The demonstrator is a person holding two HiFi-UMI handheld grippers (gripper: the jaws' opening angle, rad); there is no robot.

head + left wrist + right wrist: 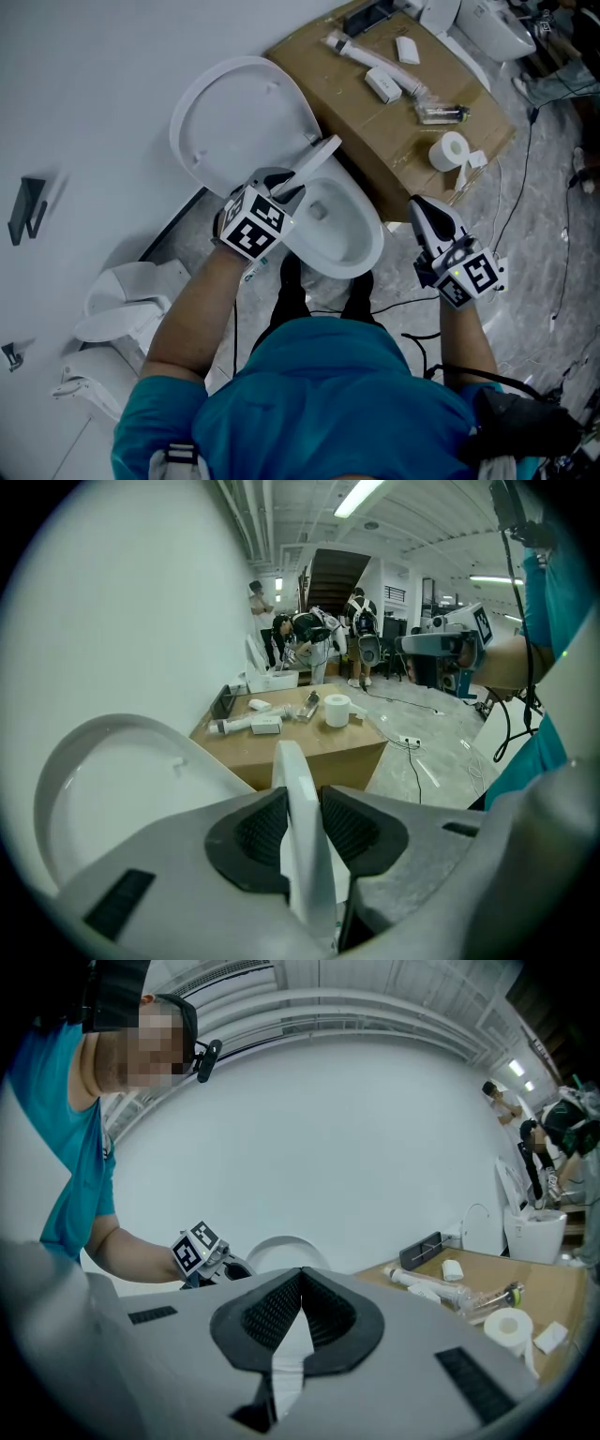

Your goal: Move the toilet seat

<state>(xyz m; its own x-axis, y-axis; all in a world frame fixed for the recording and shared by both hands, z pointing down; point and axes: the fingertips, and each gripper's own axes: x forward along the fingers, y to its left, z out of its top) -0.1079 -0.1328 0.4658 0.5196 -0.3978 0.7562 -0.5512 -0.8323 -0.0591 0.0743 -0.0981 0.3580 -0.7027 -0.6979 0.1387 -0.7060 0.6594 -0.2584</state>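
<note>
The white toilet seat [316, 157] stands half raised, edge-on, over the bowl [349, 246]. Behind it the lid [242, 117] leans upright against the wall. My left gripper [284, 190] is shut on the seat's rim; in the left gripper view the white seat [296, 789] is pressed between both dark pads, with the lid [112, 780] to its left. My right gripper [428, 216] hangs to the right of the bowl, apart from it, shut with nothing between its fingers [281, 1312]. The right gripper view also shows the left gripper [202, 1255] and the lid [281, 1249].
A flat cardboard box [469, 103] beyond the bowl carries a paper roll [453, 150], a tube and small white parts. Another toilet [127, 305] lies at the lower left. Cables [525, 187] run over the grey floor on the right. People [309, 635] work far behind the box.
</note>
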